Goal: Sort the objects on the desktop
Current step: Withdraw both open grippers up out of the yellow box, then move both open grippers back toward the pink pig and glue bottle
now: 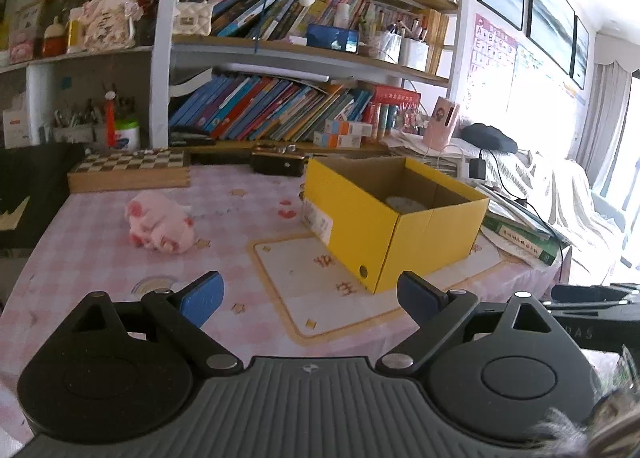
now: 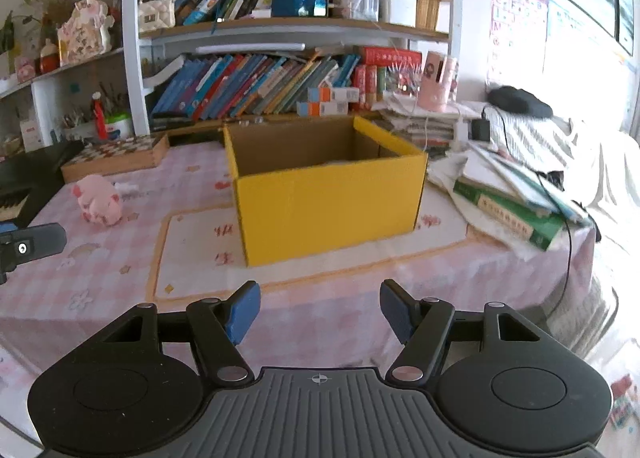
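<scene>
While the pink plush pig (image 1: 160,226) lies left of the yellow box (image 1: 394,217), left gripper (image 1: 310,298) and right gripper (image 2: 320,312) hover wide open, empty

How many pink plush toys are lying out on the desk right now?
1. The pink plush toy lies on the checked tablecloth, left of the yellow box and in front of the chessboard. The box's inside is only partly visible, so more could be hidden there.
</scene>
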Tool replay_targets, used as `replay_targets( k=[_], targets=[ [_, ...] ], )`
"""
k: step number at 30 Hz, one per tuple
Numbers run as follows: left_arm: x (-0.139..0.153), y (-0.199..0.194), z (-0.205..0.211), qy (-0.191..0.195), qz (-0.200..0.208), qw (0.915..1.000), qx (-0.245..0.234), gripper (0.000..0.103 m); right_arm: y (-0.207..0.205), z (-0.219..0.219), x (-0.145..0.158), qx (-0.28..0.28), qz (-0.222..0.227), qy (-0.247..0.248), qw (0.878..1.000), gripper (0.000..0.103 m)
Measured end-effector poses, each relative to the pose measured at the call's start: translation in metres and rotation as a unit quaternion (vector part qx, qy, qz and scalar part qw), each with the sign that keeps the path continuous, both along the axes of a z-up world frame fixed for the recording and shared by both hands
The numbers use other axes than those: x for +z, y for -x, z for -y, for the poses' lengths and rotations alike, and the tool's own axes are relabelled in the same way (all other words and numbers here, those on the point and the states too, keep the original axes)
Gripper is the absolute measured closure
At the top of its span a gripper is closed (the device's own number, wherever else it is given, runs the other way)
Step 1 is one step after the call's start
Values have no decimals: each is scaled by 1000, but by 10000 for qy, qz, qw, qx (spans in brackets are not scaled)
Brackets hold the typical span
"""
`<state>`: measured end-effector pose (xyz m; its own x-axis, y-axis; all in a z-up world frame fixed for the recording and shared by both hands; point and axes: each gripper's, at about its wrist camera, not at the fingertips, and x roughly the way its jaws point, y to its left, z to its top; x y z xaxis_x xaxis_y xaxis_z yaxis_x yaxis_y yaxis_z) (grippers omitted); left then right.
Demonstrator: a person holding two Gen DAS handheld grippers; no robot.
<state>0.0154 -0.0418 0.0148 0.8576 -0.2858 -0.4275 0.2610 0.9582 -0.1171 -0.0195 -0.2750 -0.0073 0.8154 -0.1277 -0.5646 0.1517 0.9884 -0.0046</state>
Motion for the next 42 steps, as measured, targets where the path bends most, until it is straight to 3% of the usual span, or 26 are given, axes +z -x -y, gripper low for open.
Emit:
replay_targets(
  k=[11,22,42],
  targets=[
    [-4,20,-36,26,-45,9999,107,9,11,-38,-8,179,-199,-55,9996,32],
    [-18,27,-68,28,-354,9990,274,9,7,-87,-23,824,-599,91,9948,32],
    [-17,38,-111,96,-308,9964,788,9,-5,-140,-23,1557,-628,183,9856,31]
  ],
)
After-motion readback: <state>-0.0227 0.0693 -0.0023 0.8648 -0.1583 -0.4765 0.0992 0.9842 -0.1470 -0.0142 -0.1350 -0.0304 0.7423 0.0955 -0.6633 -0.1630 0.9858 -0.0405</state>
